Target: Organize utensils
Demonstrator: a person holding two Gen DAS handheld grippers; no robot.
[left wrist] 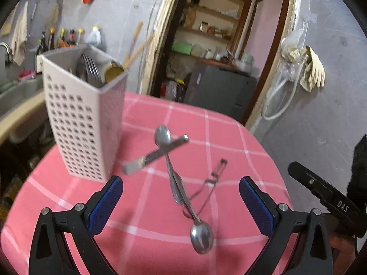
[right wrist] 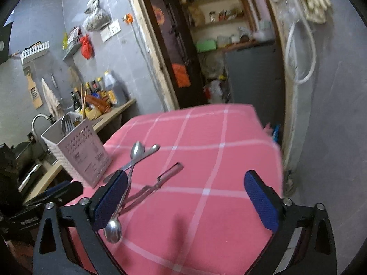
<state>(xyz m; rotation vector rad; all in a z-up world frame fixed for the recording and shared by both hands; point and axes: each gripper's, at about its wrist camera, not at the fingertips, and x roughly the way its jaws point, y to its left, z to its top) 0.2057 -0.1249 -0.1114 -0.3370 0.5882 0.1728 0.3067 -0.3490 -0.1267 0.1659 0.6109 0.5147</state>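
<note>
A white perforated utensil holder [left wrist: 80, 119] [right wrist: 78, 153] stands at the left of the pink checked tablecloth [left wrist: 240, 151] [right wrist: 218, 133], with forks [left wrist: 90, 70] in it. To its right lie two steel spoons, one bowl far [left wrist: 163, 136] [right wrist: 137, 149] and one near [left wrist: 201, 238] [right wrist: 112, 229]. A flat steel knife [left wrist: 156, 154] [right wrist: 146, 152] crosses them, and a wire peeler [left wrist: 215, 178] [right wrist: 160, 178] lies alongside. My left gripper [left wrist: 181, 183] hangs open above the spoon handles. My right gripper [right wrist: 185, 178] is open over the cloth, the peeler just inside its left finger [right wrist: 110, 197].
A sink [left wrist: 16, 91] and a counter with bottles [right wrist: 107, 91] run along the left. Behind the table, a doorway opens onto shelves and a grey cabinet [left wrist: 220, 89]. Gloves [left wrist: 312, 68] and a white hose hang on the right wall. The table's right edge drops off.
</note>
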